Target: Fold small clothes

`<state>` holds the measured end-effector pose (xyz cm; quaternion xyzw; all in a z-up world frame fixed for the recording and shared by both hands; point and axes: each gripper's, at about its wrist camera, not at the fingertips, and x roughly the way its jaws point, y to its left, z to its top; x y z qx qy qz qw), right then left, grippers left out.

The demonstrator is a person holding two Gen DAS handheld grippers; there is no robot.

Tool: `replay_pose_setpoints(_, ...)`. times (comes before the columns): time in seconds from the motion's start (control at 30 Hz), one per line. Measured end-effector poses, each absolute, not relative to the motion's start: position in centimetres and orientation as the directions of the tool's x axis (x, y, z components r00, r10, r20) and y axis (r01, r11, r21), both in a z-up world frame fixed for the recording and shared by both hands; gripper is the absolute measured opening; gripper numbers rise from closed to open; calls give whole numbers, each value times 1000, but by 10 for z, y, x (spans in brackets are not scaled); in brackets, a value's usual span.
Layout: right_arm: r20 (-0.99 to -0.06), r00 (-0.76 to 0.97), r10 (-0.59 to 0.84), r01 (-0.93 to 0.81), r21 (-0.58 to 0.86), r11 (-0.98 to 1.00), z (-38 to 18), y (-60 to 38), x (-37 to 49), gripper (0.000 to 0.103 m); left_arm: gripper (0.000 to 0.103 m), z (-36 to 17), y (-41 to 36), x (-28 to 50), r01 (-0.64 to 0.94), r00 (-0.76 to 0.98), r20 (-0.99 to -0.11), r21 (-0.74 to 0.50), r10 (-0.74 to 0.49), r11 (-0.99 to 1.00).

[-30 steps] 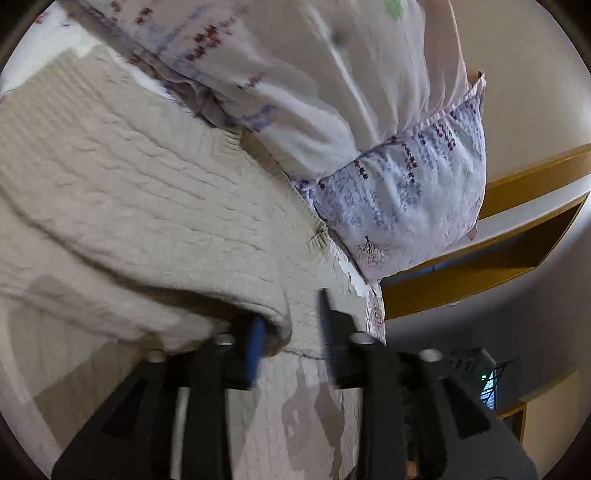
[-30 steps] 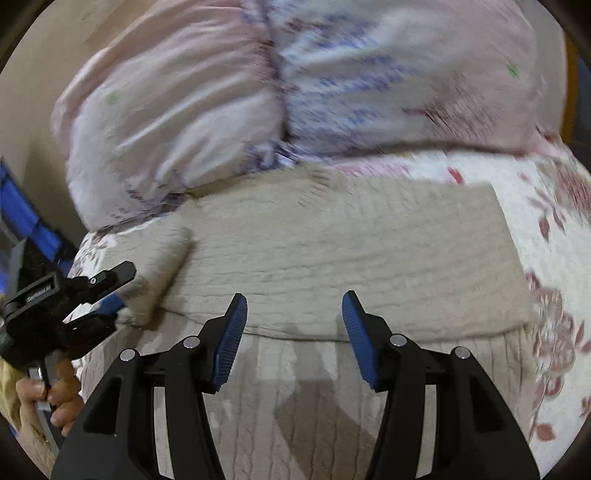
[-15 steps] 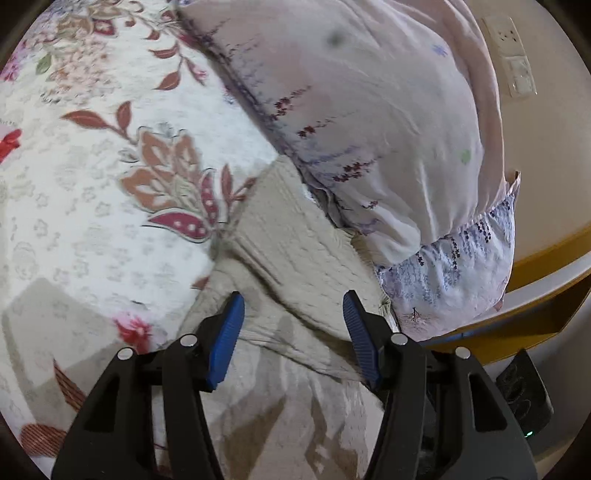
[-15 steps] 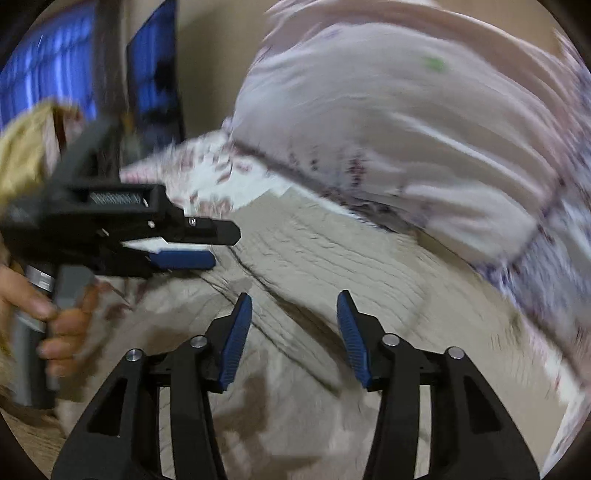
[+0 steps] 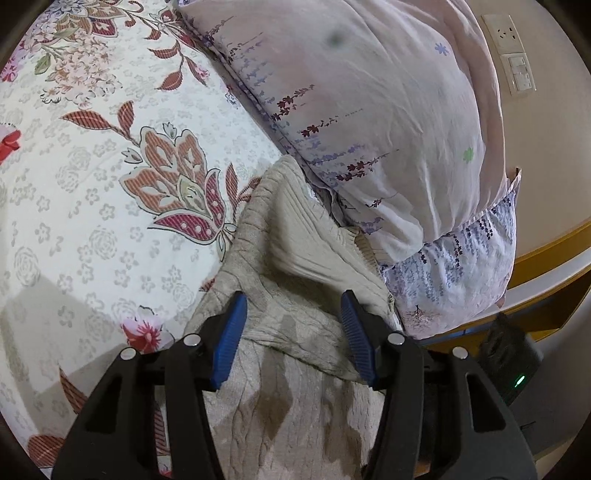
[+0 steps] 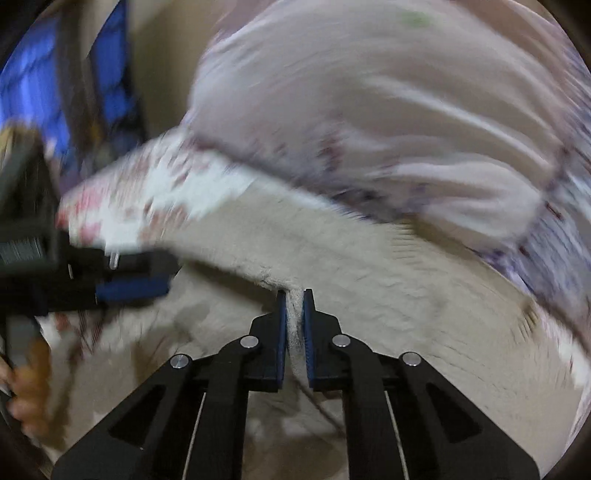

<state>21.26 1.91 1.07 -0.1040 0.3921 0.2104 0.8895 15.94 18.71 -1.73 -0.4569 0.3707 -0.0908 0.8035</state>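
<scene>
A beige cable-knit sweater (image 5: 303,258) lies partly folded on the floral bed cover, its far edge against a pillow. My left gripper (image 5: 291,332) is open, its blue pads (image 5: 229,339) standing over the sweater's folded edge without holding it. In the right wrist view, which is motion-blurred, my right gripper (image 6: 294,314) is shut on a pinched ridge of the sweater (image 6: 388,280). The left gripper also shows in the right wrist view (image 6: 122,286), at the left by the sweater's edge, with the hand that holds it below.
A large pale pillow (image 5: 388,122) with purple flowers lies along the sweater's far side. The floral quilt (image 5: 92,177) spreads to the left. A wooden bed frame (image 5: 546,266) and a wall socket (image 5: 506,33) are at the right. A blue object (image 6: 33,85) stands at the far left.
My left gripper let go of the sweater's sleeve, opened and swung over its folded edge. My right gripper moved in and closed on a fold of the sweater.
</scene>
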Motion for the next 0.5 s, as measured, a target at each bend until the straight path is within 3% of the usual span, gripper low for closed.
replay_pose_setpoints(0.2, -607, 745, 276, 7, 421, 907, 42, -137, 183, 9, 54, -17, 186, 160, -185, 704, -513, -800, -491, 571)
replay_pose_setpoints(0.27, -653, 710, 264, 99, 463, 881, 27, -170, 169, 11, 55, -16, 185, 160, -177, 702, -512, -799, -495, 575)
replay_pose_setpoints(0.37, -727, 617, 301, 209, 520, 828, 1, -208, 156, 36, 58, -15, 184, 161, -165, 698, -512, -795, -501, 583)
replay_pose_setpoints(0.5, -705, 656, 270, 300, 571, 764, 7, -248, 143, 40, 62, -14, 182, 161, -156, 694, -511, -794, -507, 587)
